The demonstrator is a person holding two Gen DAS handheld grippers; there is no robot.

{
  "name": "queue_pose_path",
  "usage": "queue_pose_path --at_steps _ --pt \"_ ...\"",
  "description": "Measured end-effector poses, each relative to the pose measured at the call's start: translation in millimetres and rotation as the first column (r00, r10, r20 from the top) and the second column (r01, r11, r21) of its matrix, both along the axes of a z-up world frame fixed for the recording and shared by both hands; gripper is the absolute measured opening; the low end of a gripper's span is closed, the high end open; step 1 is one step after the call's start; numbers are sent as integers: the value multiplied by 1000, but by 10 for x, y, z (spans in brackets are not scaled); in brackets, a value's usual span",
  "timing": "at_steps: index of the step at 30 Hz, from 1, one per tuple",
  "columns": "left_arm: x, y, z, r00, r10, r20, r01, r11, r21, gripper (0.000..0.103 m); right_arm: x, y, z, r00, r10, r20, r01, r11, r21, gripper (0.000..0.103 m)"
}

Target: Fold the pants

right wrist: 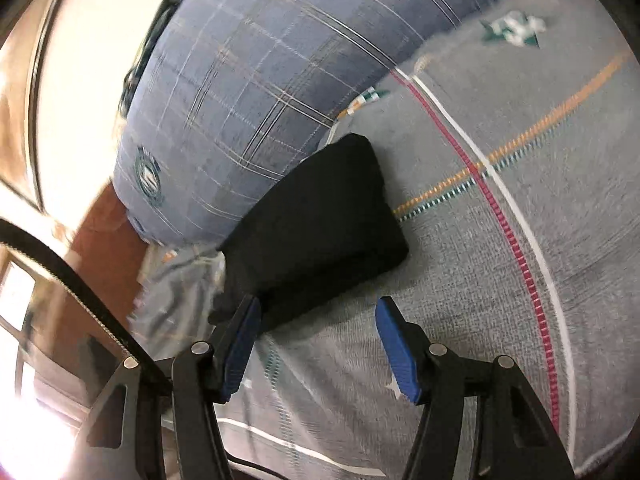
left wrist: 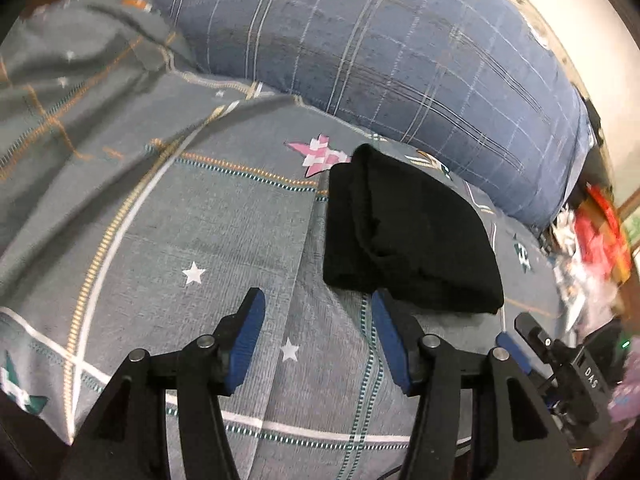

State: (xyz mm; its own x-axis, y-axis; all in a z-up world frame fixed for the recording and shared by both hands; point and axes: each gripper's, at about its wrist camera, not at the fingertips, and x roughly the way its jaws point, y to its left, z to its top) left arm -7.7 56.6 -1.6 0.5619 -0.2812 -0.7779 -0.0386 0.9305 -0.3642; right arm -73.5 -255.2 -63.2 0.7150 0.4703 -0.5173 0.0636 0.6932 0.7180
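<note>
Black folded pants (left wrist: pixel 412 236) are seen mid-frame on the bed (left wrist: pixel 224 232); both claws, left (left wrist: pixel 318 344) and right (right wrist: pixel 318 348), are held wide, empty; "DAS" (left wrist: pixel 591 377) is read lower right.

A pair of black fabric pants (left wrist: pixel 412 236), folded into a compact thick bundle, lies on a grey bedsheet (left wrist: pixel 200 216) patterned with white stars, a pink star shape and dashed orange and teal lines. The bundle sits near the far edge of the bed, just in front of a long blue plaid bolster pillow (left wrist: pixel 360 52). The left gripper (left wrist: pixel 318 308), black-armed with blue pads, hovers with its jaws apart and nothing between them, its right fingertip close beside the bundle's near edge. A rumpled grey blanket (left wrist: pixel 72 92) lies at the bed's far left.
</note>
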Motion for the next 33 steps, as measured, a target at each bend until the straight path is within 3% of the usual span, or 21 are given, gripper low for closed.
queue_pose_path --at_steps 5,11,16,18,33 --pt "-123 -80 147 999 -7 41 3 996 87 55 -116 250 145 999 28 40 -22 988 -152 66" --pt "-244 -198 273 994 4 112 -33 965 260 61 -139 420 -24 997 72 -2 -71 983 -168 66" --pt "-307 -338 319 989 -19 144 -32 937 347 67 -124 487 -94 996 85 -25 -88 978 -190 66" --pt "-310 -375 318 989 -24 144 -30 932 361 71 -112 512 -89 996 85 -24 -88 975 -203 66" --pt "-360 -524 331 987 -67 147 2 914 407 72 -69 658 -151 992 116 -47 -124 959 -253 69"
